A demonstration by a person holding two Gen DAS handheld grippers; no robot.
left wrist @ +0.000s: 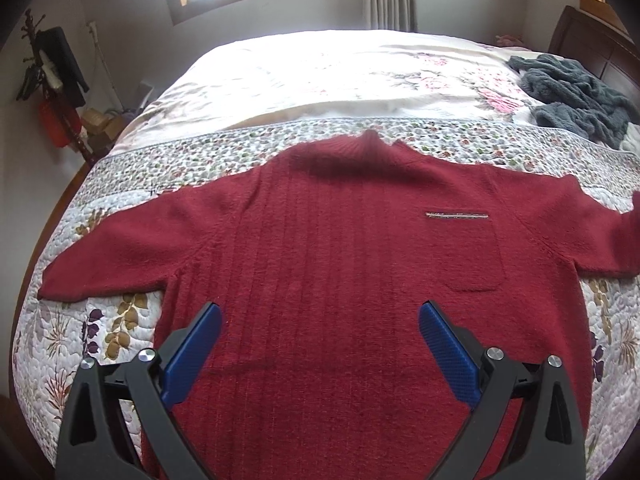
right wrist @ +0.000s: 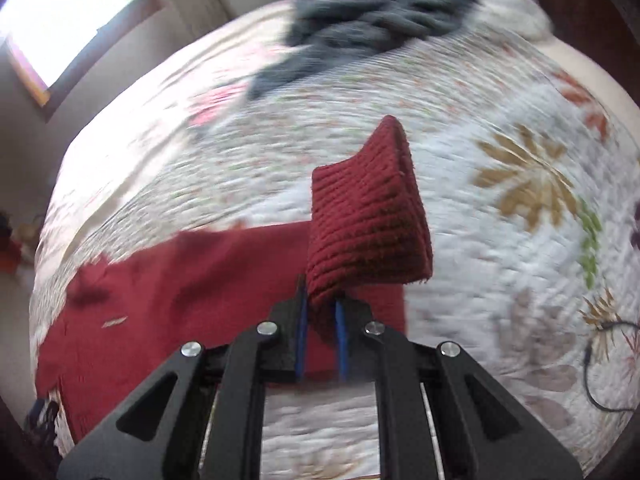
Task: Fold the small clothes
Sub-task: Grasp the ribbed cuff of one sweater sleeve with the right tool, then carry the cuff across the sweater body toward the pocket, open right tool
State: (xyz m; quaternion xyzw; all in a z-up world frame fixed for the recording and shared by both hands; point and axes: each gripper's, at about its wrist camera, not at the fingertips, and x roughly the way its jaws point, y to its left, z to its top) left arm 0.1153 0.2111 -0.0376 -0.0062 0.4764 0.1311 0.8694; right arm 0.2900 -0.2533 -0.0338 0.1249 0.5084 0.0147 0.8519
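A red sweater (left wrist: 340, 260) lies spread face up on the bed (left wrist: 320, 76), collar toward the far side, both sleeves out to the sides. The right hand-held gripper (right wrist: 322, 320) is clenched on the ribbed cuff (right wrist: 368, 216) of the right sleeve, which stands lifted off the quilt. The left hand-held gripper (left wrist: 320, 320) hangs released above the lower body of the sweater, gripping nothing.

The step in hand looks like folding the sleeve in across the chest. It would go best with the cuff carried low and straight toward the chest pocket (left wrist: 472, 256), so the sleeve lands flat without dragging the body. The free gripper could pin the body down.

No containers are in view; a grey fleecy garment (left wrist: 576, 92) lies loose near the headboard.
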